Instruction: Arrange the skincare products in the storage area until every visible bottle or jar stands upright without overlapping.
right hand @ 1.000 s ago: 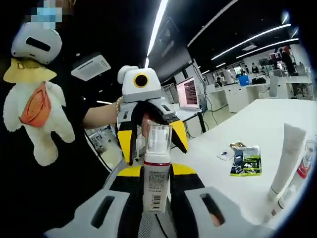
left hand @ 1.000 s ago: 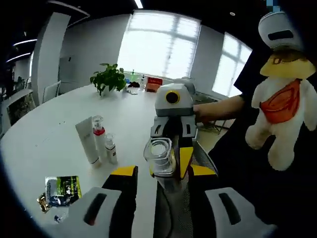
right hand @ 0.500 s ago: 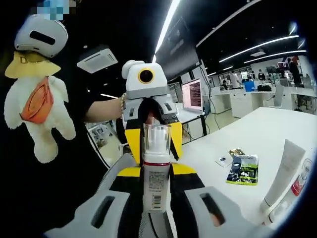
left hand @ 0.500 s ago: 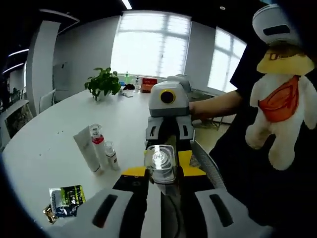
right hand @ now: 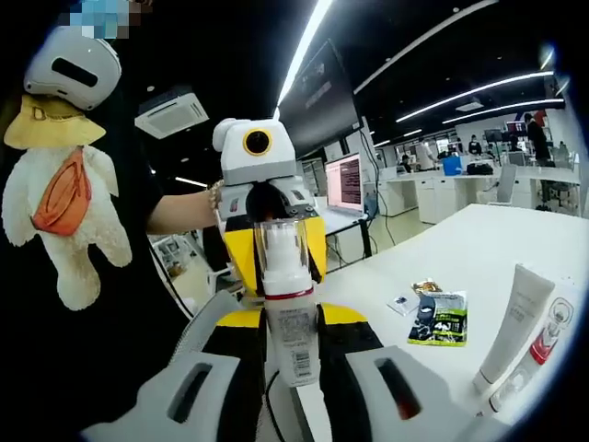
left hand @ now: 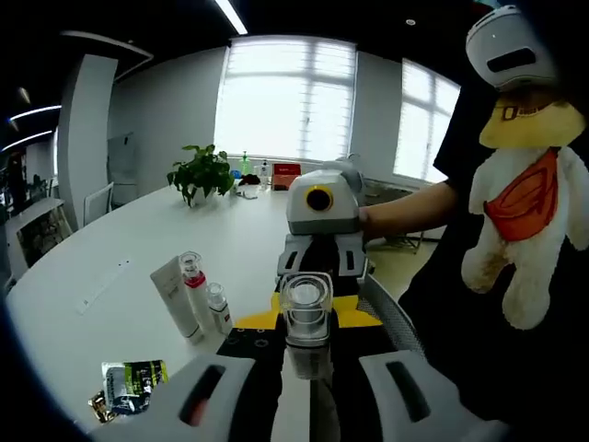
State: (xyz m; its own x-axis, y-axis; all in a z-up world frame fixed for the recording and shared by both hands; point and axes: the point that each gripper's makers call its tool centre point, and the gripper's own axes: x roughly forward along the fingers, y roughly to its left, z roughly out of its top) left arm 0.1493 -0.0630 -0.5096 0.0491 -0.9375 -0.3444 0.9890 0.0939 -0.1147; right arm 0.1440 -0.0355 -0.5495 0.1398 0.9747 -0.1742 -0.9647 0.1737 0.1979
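Left gripper view: sachet (left hand: 129,379), white tube (left hand: 175,299), red-collared bottle (left hand: 195,290) and small bottle (left hand: 219,307) stand grouped on the worktop (left hand: 110,276). Mid-air, both tools appear clamped on the clear-capped bottle (right hand: 287,304): left tool (left hand: 304,336) at its cap, right tool (right hand: 293,345) at its body. Advisable: one tool releases, then set it upright beside the group without touching.
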